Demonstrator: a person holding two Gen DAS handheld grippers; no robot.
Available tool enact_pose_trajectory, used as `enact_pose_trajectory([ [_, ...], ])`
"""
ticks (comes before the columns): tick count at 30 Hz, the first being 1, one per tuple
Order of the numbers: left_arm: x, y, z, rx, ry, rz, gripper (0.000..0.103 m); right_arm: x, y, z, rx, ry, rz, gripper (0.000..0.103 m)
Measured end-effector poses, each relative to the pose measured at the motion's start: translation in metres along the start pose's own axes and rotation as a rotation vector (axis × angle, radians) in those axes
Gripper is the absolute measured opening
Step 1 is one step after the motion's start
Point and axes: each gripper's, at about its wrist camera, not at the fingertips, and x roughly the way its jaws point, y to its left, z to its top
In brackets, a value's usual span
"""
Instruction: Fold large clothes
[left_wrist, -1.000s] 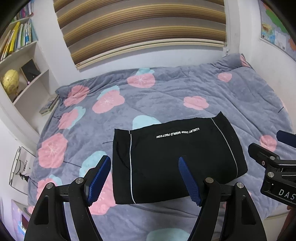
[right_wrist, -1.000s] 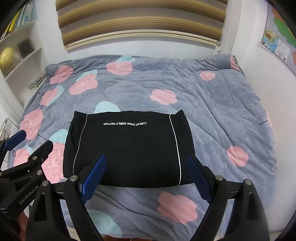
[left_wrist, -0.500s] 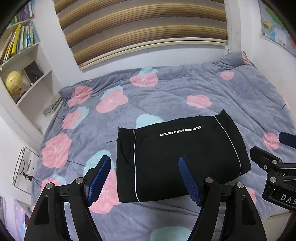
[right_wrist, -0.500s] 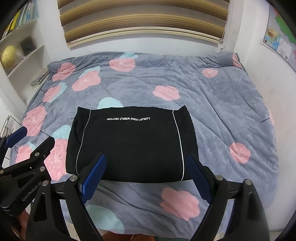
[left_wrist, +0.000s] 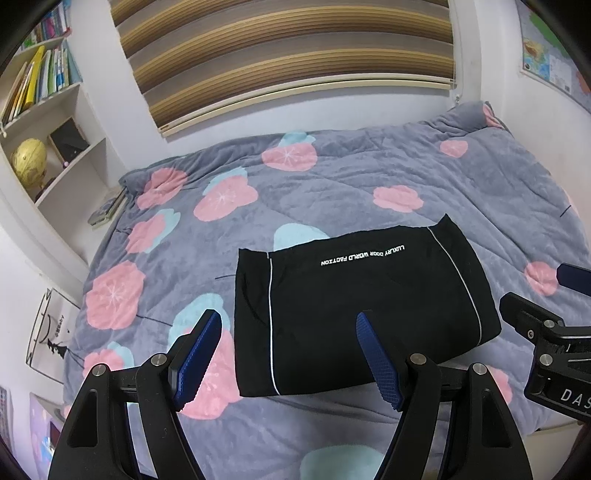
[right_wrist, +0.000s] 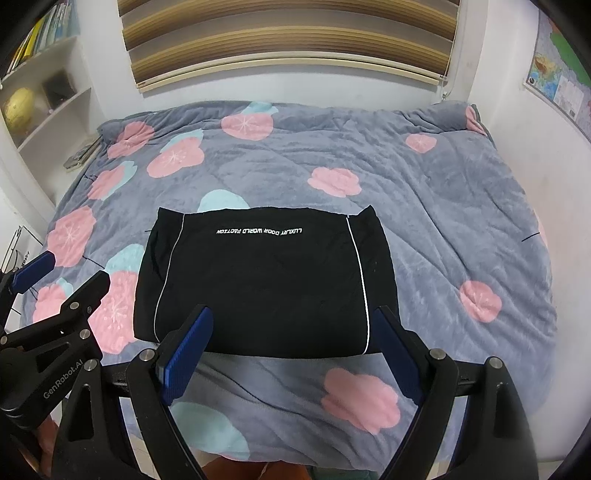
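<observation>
Black garment (right_wrist: 266, 280) lies folded flat on bedspread (right_wrist: 443, 206).

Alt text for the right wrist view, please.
A folded black garment with white piping and a line of white lettering lies flat on a grey floral bedspread. The right gripper hangs above its near edge, jaws open and empty.

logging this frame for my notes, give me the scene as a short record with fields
garment: black garment, folded into a flat rectangle, white piping and a line of white lettering
surface: grey floral blanket on a bed
left hand-held gripper: open, empty, above the garment's near left edge
right hand-held gripper: open, empty, above the garment's near edge
contact: neither touches the garment
background: striped blind, bookshelf, wall map
</observation>
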Motion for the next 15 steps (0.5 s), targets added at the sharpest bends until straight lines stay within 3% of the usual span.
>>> enact_pose_trajectory([
  [15,0.0010,0.0052,-0.0028,0.005,0.007,-0.009,0.077,-0.0009,0.0017,-0.0072,-0.004,0.012,0.003,0.089],
])
